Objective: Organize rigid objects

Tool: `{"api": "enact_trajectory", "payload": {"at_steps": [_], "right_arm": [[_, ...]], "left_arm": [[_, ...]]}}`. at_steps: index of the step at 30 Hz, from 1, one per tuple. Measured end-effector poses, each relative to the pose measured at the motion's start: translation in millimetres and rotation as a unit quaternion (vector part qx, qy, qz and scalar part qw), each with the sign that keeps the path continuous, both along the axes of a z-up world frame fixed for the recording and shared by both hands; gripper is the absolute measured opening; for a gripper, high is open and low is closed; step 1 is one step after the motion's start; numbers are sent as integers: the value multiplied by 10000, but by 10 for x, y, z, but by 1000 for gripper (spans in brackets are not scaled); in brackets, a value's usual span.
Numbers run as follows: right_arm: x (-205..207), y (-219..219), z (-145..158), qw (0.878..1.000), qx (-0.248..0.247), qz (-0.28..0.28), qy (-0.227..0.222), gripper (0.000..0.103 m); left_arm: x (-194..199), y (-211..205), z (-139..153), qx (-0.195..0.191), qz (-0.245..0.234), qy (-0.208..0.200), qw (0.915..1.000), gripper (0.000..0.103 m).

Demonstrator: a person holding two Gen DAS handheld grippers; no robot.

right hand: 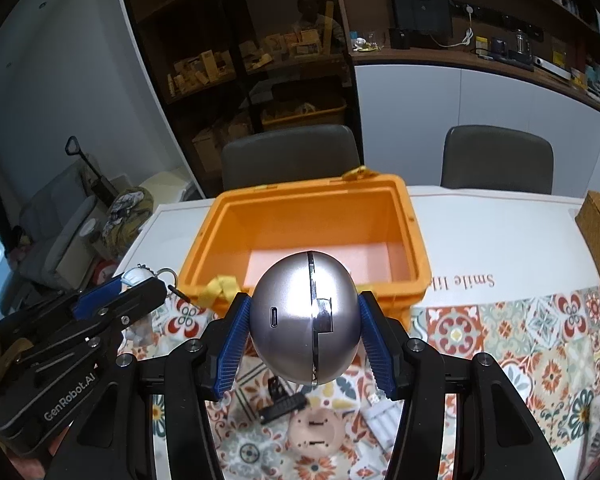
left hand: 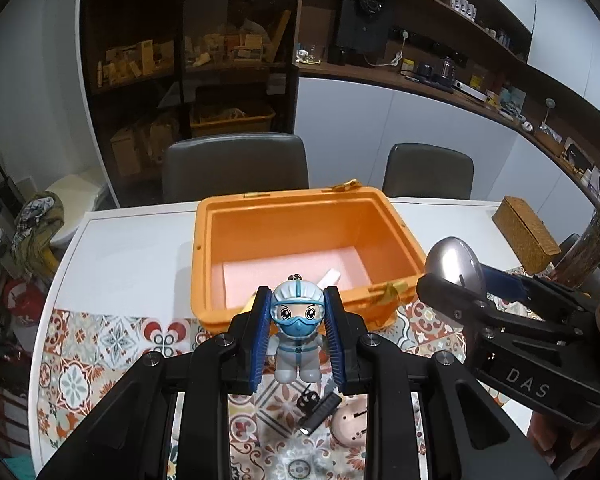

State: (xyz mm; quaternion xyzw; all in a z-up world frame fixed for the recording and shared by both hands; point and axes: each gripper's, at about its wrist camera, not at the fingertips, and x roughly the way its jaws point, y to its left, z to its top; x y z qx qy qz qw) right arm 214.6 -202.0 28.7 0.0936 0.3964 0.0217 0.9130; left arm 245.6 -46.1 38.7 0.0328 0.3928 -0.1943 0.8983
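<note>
**Both hand-held grippers loaded, hovering at orange box**

Left hand-held gripper [left hand: 298,336] is clamped on a small toy figure [left hand: 297,334] in a white-blue suit with goggles and mask; blue pads press its sides, figure upright, held above the patterned cloth [left hand: 100,344] just in front of the orange box [left hand: 308,248]. Right hand-held gripper [right hand: 305,334] is clamped on a silver egg-shaped device [right hand: 304,320], seam and port facing the camera, also held near the box's front wall. The two grippers sit side by side, apart, the right one visible at the edge of the left view with the egg in it.

Box is open on the white surface [left hand: 140,240], pink foam on its floor, a small white piece [left hand: 329,279] lying inside. On the cloth under the grippers: a small black flashlight-like item [left hand: 320,414], a black clip-like part [left hand: 307,398], a pinkish round piece [right hand: 316,426] and a white ribbed item [right hand: 382,416]. Woven tan box [left hand: 526,234] sits at the right of the surface. Two grey chairs [left hand: 236,164] stand behind.
</note>
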Motion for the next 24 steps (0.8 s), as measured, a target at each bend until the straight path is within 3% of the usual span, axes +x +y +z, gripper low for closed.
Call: {"api": "enact_trajectory", "payload": {"at_steps": [9,24], "right_arm": [[384,-42,111,9998,-45,49,210,54],[1030,-67,-129,9961,-374,13,802,54]], "left_arm": [[360,-92,73,173,-30,53,9998,27],[944,-277,-154,731,18,264,9970,27]]}}
